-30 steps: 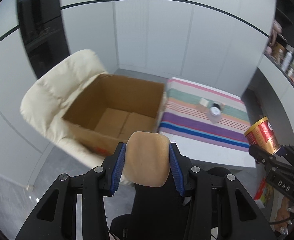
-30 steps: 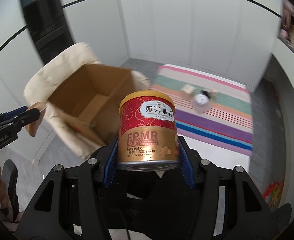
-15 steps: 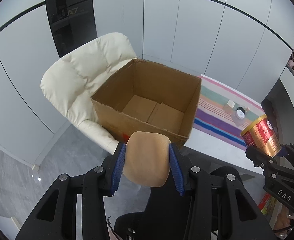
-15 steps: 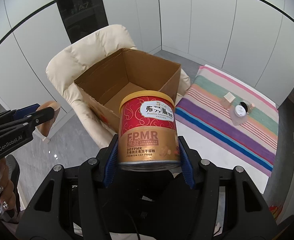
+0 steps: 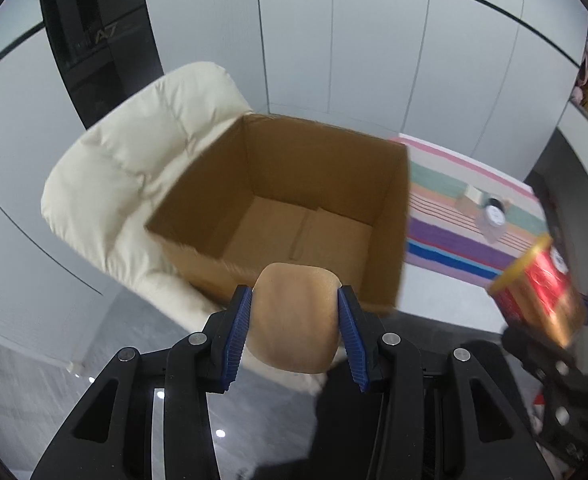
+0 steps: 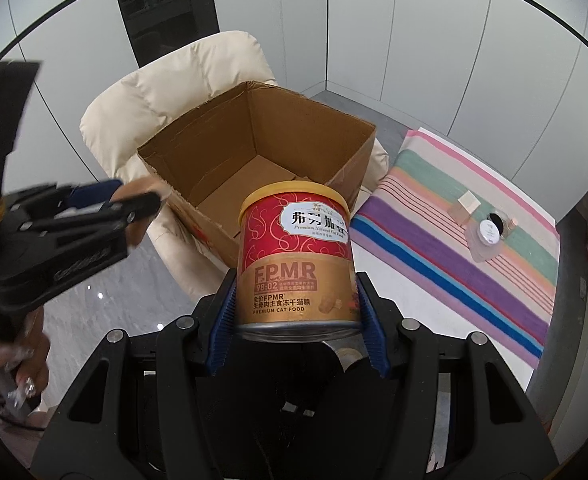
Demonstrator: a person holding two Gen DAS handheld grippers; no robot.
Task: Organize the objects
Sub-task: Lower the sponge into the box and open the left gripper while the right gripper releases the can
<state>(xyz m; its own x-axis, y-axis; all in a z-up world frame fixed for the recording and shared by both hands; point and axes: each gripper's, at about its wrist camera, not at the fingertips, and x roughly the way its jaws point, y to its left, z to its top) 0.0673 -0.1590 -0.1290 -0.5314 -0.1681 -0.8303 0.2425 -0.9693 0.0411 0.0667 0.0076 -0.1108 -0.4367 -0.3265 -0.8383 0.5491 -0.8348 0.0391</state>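
- While both hover by the cardboard box on the cream chair, left tool is clamped on a tan pad.
- Right tool squeezes the cat food can.

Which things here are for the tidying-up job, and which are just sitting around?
For the job:
- cardboard box, open
- cat food can, in the right gripper
- tan sponge, in the left gripper

Just sitting around:
- cream chair
- striped cloth
- small jar
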